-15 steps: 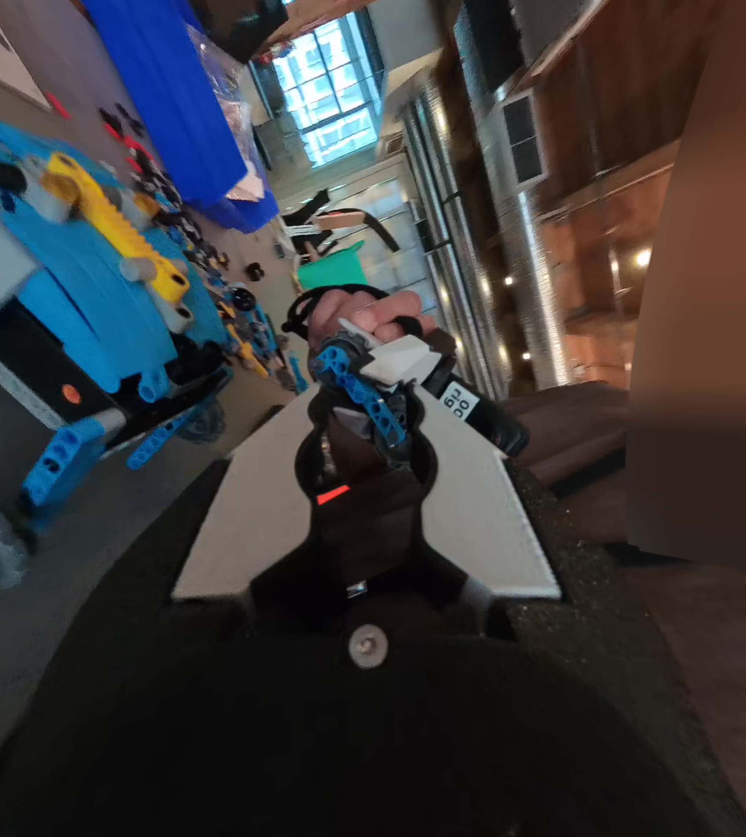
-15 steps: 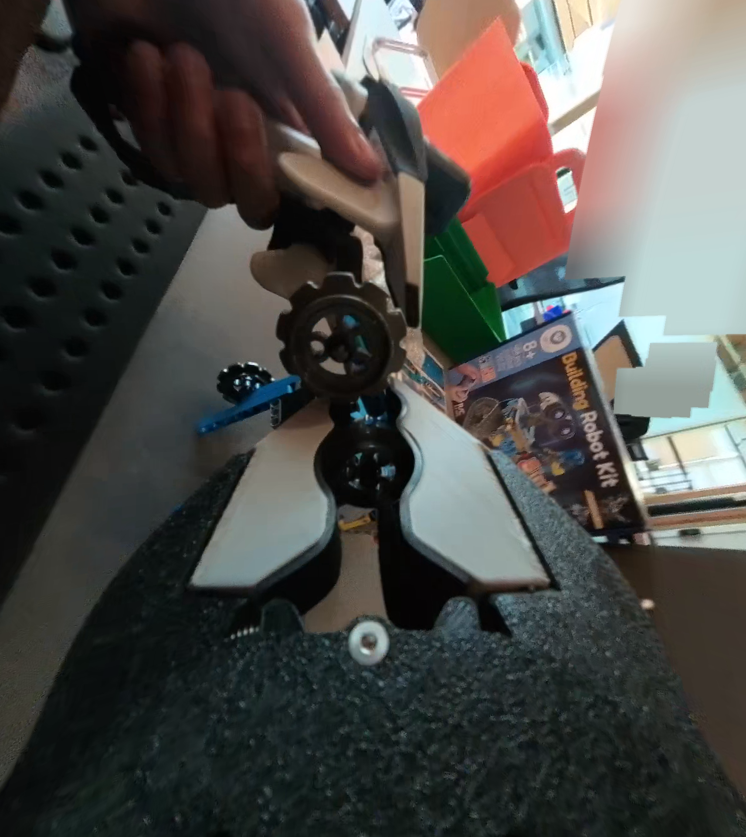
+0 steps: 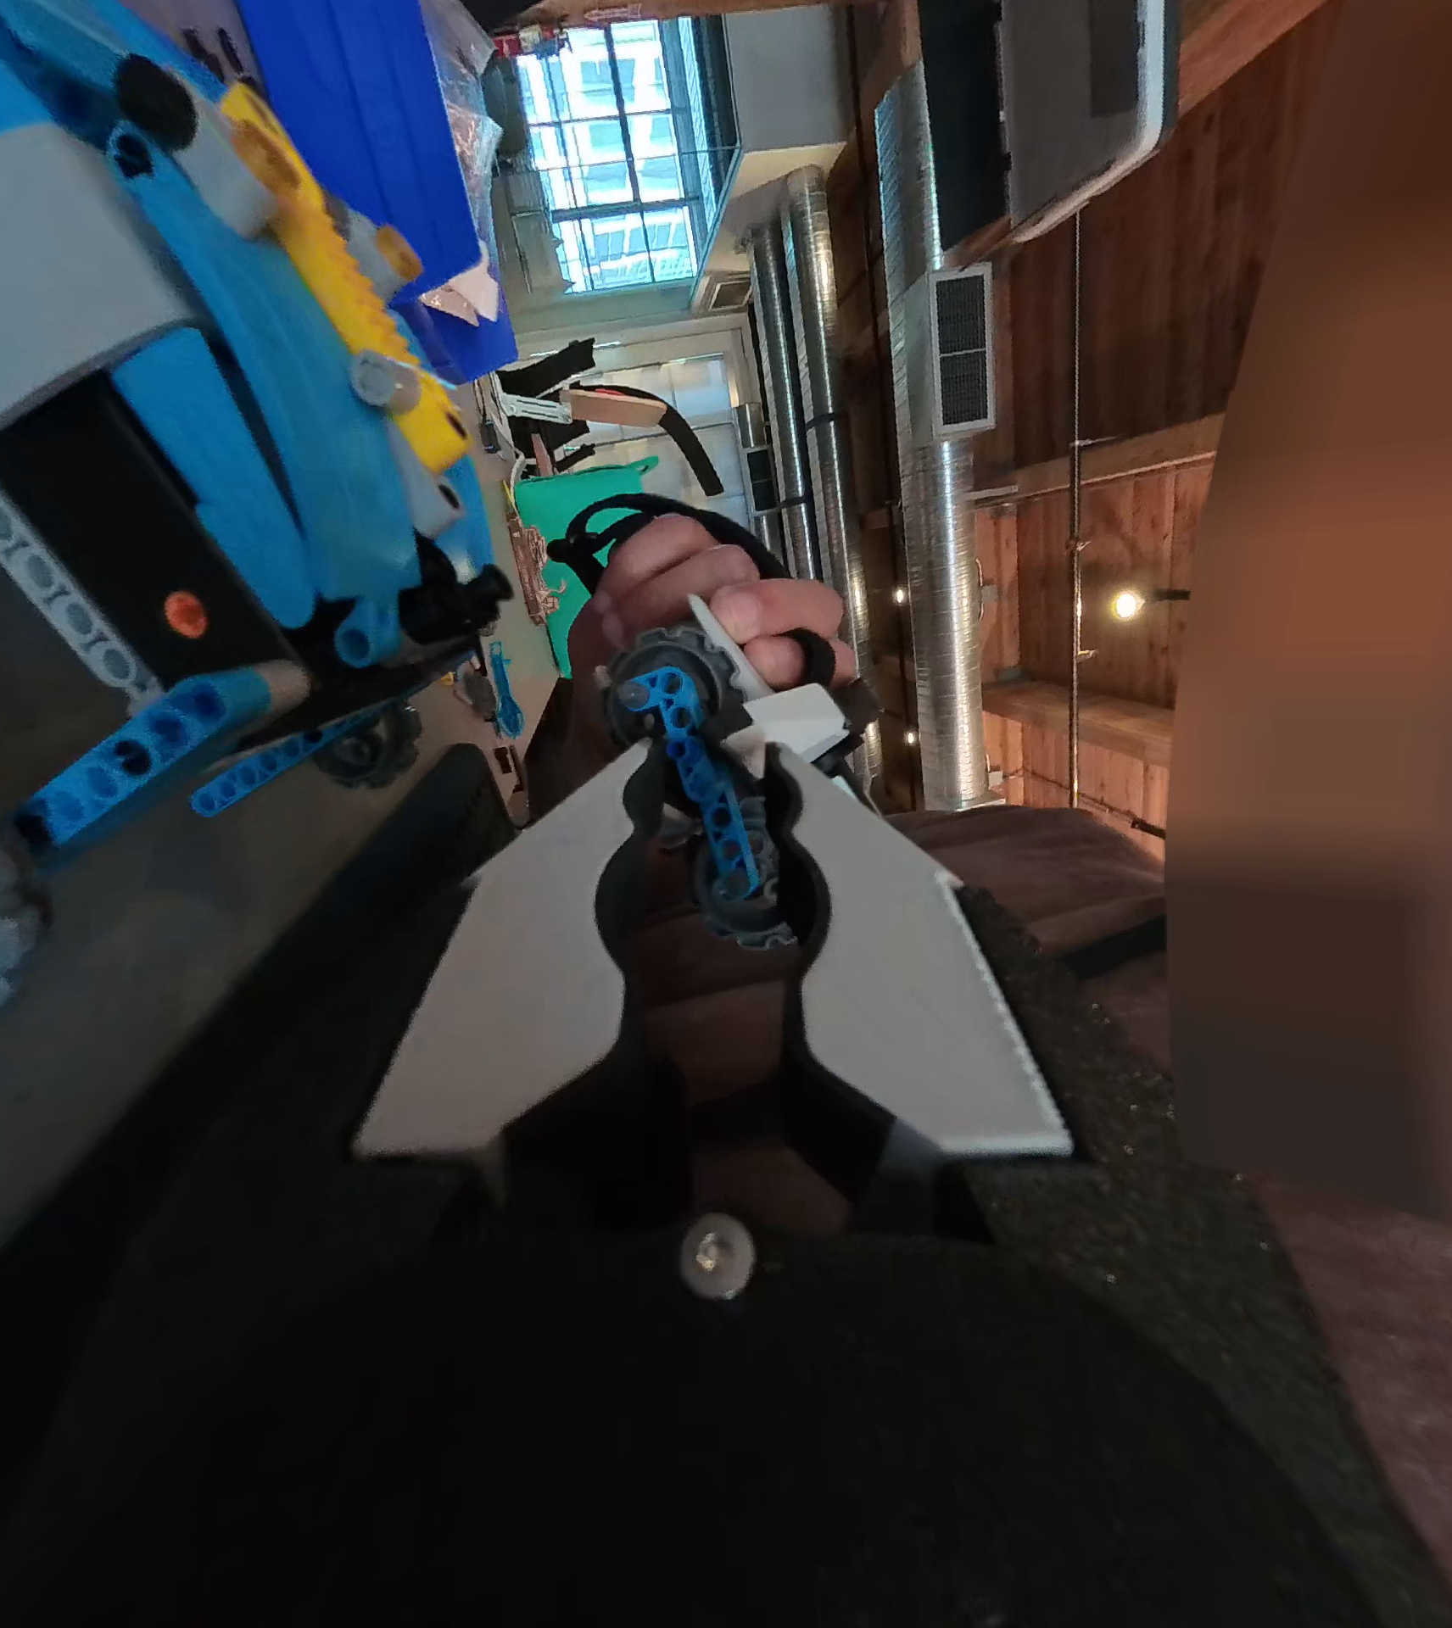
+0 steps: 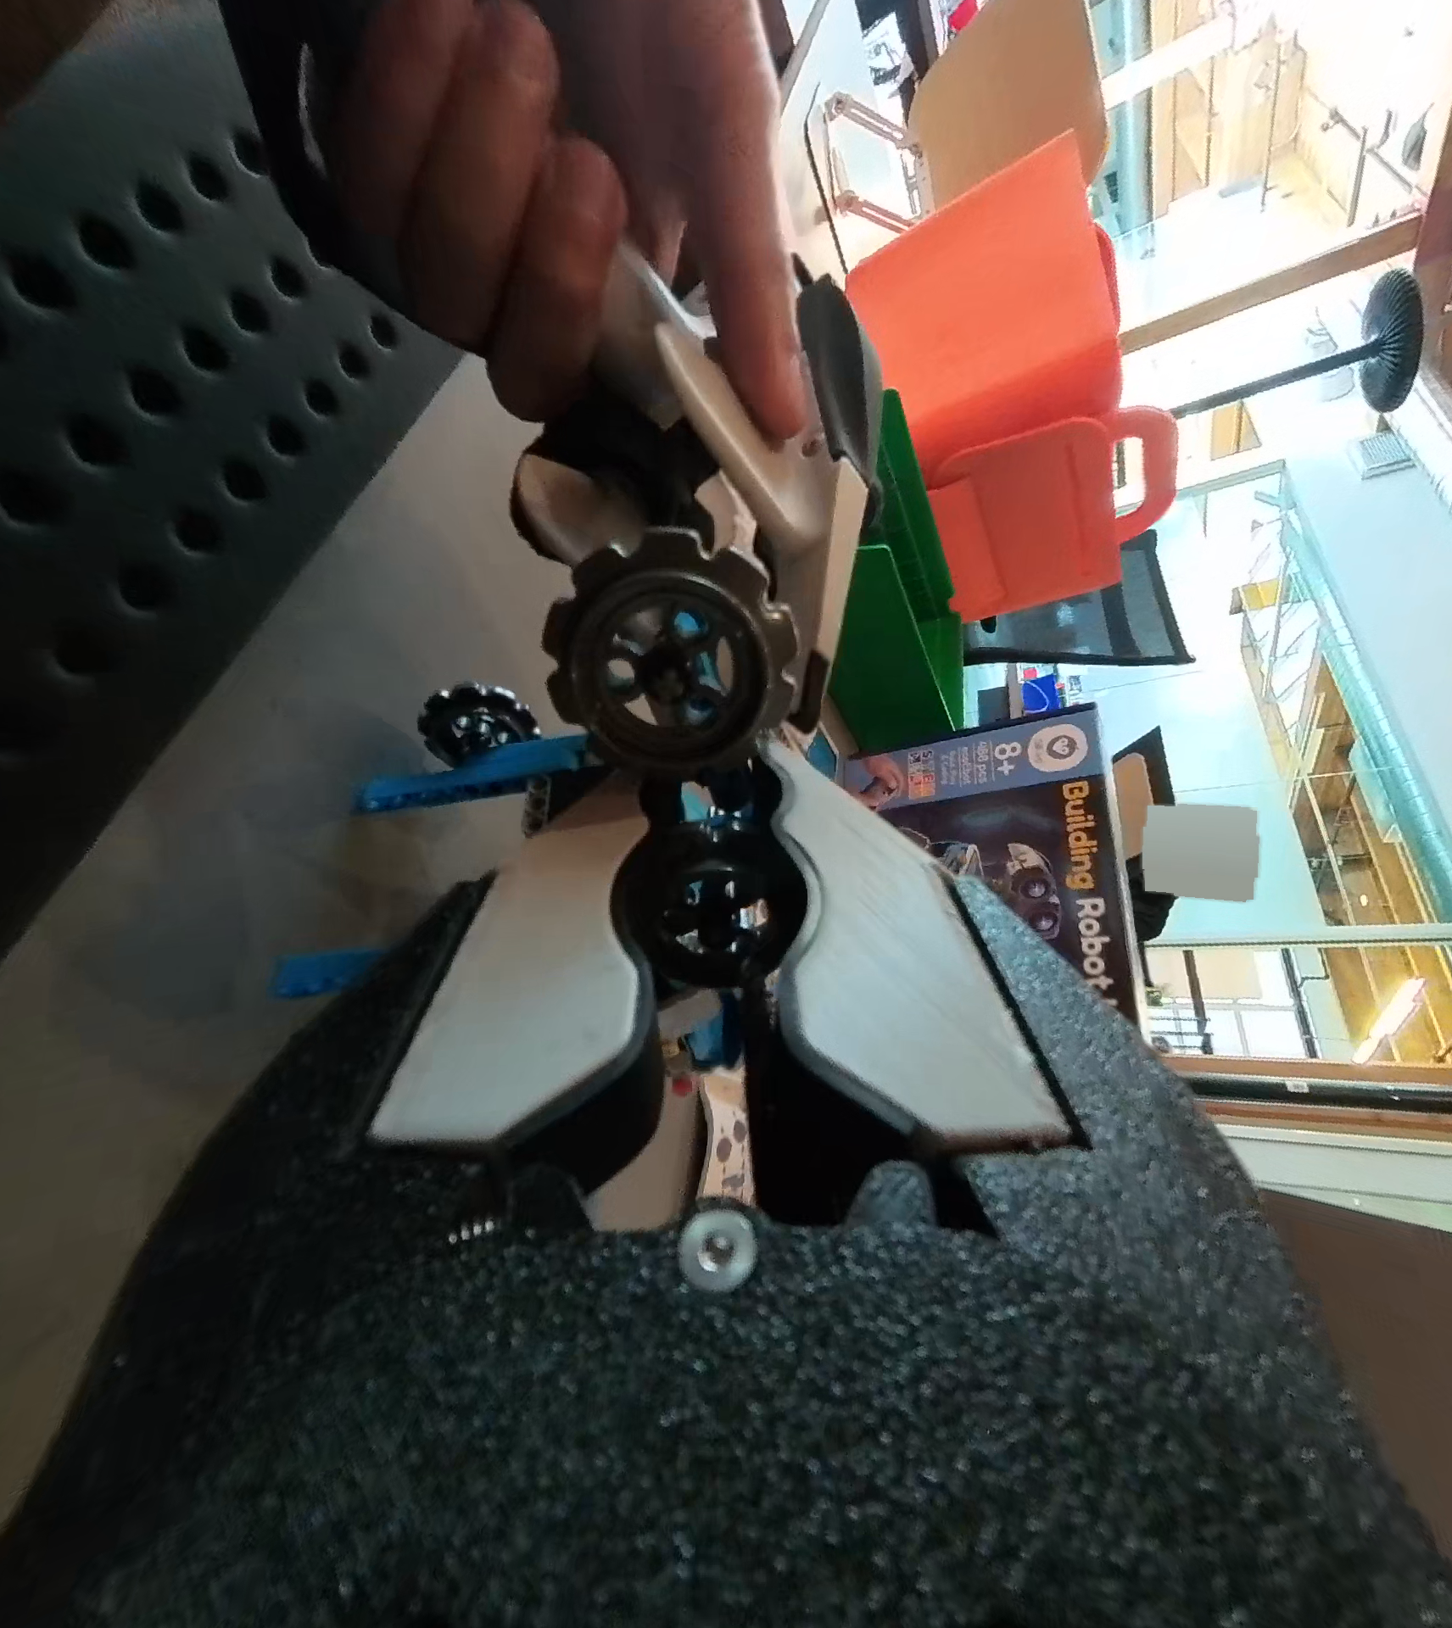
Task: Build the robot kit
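Blue beam: a short holed blue beam (image 3: 709, 793) with a dark toothed wheel (image 3: 744, 899) at each end runs between the two tongs.
Left tongs (image 3: 705, 775): closed narrowly on the beam, one wheel sitting in the round gap between the fingers.
Right tongs (image 4: 718, 793): closed on the other wheel (image 4: 709, 907); the far toothed wheel (image 4: 670, 669) lies just past their tips.
Hands: a hand (image 4: 581, 176) grips the opposite tongs.
Table: grey table (image 4: 203, 837) bears loose blue beams (image 4: 476, 775), a blue and yellow model (image 3: 203, 423) and a printed box (image 4: 1022, 863).
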Available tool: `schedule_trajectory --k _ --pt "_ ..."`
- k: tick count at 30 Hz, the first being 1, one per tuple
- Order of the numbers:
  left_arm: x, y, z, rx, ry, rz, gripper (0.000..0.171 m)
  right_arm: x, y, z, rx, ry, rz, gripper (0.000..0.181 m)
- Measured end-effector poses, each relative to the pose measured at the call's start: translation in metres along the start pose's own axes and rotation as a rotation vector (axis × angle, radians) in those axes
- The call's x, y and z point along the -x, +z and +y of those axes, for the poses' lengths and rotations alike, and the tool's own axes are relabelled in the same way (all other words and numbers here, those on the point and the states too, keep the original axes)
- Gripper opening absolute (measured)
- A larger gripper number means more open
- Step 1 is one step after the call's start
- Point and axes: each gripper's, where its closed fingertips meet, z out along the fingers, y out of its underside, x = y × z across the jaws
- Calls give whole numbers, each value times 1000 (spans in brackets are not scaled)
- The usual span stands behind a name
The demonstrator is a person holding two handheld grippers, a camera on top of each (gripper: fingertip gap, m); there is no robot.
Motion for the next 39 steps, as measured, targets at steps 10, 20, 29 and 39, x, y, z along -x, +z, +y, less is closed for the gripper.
schedule_trajectory --k 10,20,29,39 --pt "0 1 9 92 74 -77 24 -10 1 6 32 -76 118 15" --pt "-5 15 10 111 167 -9 8 -17 -7 18 47 139 176 24" --pt "5 33 13 186 -47 104 5 1 -25 22 149 42 138 48" --pt "3 21 -44 -83 177 7 5 -28 -48 41 171 -23 260 54"
